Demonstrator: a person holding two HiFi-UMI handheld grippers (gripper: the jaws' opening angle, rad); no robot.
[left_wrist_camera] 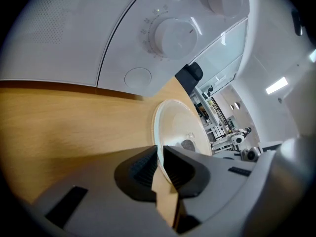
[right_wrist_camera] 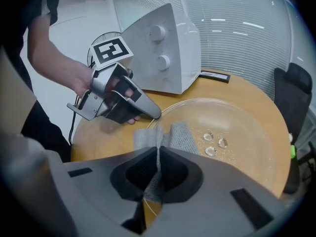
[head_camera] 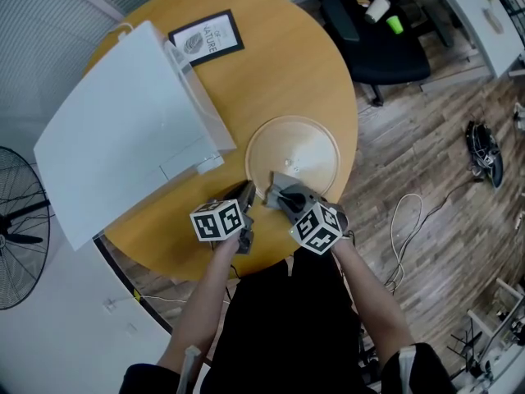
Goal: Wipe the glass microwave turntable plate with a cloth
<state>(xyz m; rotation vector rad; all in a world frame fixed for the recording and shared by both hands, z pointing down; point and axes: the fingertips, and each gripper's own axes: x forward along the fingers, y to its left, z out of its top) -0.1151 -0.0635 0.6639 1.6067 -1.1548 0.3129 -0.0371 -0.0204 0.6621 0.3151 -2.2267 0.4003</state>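
At your far left the white microwave stands on the round table; its dials carry no print you can read. Beyond it, the framed card seems to say NATURE (the smaller line is too tiny). Your left gripper is clamped on the near rim of the glass plate, which lies on the table just right of the microwave. Your right gripper pinches the grey cloth, its free end resting on the plate's near edge. Fine specks show around the central nubs, so I judge most of the glass is left to wipe.
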